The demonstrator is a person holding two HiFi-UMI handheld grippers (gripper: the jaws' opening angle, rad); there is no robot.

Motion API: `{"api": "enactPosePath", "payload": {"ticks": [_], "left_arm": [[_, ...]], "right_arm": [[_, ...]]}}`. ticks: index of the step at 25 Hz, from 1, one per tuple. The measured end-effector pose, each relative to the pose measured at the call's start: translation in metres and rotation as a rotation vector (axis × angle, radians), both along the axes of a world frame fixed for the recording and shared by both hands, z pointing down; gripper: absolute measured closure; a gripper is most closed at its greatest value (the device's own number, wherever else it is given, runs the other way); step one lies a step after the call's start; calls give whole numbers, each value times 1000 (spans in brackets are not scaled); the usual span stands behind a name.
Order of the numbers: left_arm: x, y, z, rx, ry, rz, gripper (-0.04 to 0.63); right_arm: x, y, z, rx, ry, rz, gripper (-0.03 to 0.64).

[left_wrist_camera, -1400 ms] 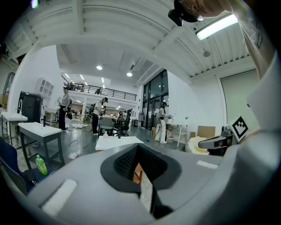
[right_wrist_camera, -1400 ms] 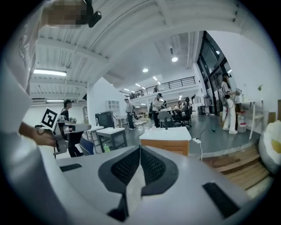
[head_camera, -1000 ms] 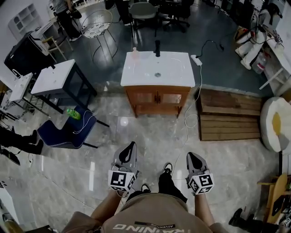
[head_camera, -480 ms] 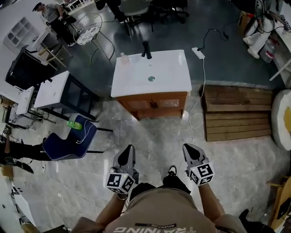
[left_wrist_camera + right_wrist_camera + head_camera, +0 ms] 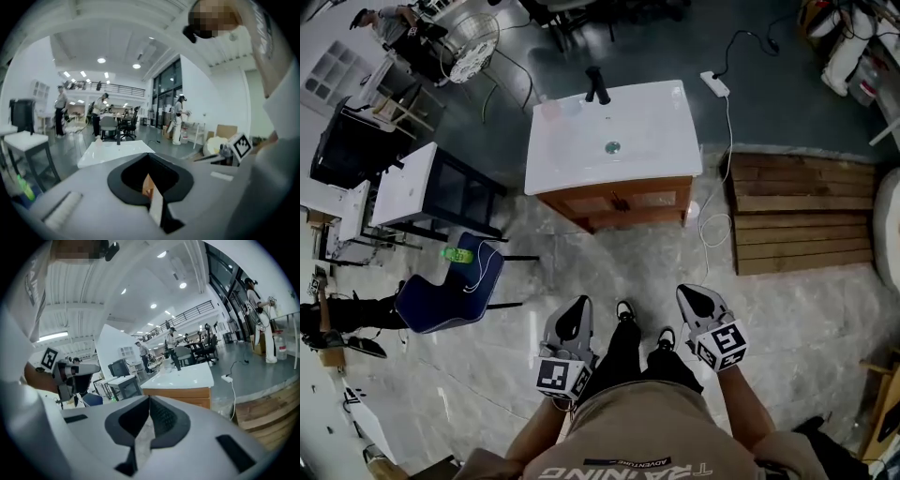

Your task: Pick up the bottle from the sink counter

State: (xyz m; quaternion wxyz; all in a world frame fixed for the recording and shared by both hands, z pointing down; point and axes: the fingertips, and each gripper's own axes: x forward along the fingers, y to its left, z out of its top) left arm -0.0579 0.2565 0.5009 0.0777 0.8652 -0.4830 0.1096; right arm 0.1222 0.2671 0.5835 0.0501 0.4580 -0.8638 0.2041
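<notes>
A small pale translucent bottle (image 5: pixel 551 109) stands at the back left corner of the white sink counter (image 5: pixel 647 141), left of the black faucet (image 5: pixel 596 84). In the left gripper view the bottle (image 5: pixel 97 139) shows small and far ahead on the counter (image 5: pixel 115 152). Both grippers hang over the floor well short of the wooden cabinet. My left gripper (image 5: pixel 574 307) (image 5: pixel 149 157) is shut and empty. My right gripper (image 5: pixel 694 295) (image 5: pixel 150 399) is also shut with nothing in it. The counter (image 5: pixel 187 376) lies ahead of it.
A blue chair (image 5: pixel 441 295) with a green bottle (image 5: pixel 455 254) stands left of my path, beside white tables on black frames (image 5: pixel 417 183). A wooden pallet (image 5: pixel 802 216) lies right of the cabinet. A power strip (image 5: pixel 717 84) and its cable run along the counter's right side. People stand far back left.
I have walked nearer to the sink counter, which now looks larger. Both grippers came forward with me, still shut and empty.
</notes>
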Motion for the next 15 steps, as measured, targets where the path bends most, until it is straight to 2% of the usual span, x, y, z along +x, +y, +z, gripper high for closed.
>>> {"api": "enactPosePath", "payload": {"ticks": [2,3,7,12,15], "left_arm": [[12,-9,-3,46,-85,67,591],[15,-15,-6,52,-87,87,591],[3,-49,-10,94,14,88,591],[-29,-100,-16,77,74,83,591],[-46,-135,-18,75,110,97,591]], "right_arm": [[-3,-7,-4,-16,-34,11,606],[-5,-12,-6,-19,-37,15,606],[-14,-41,-26,4,25,3,606],[-36,-89,-67,66,91,20,606],[-44,-125,-80,82,108,66,606]]}}
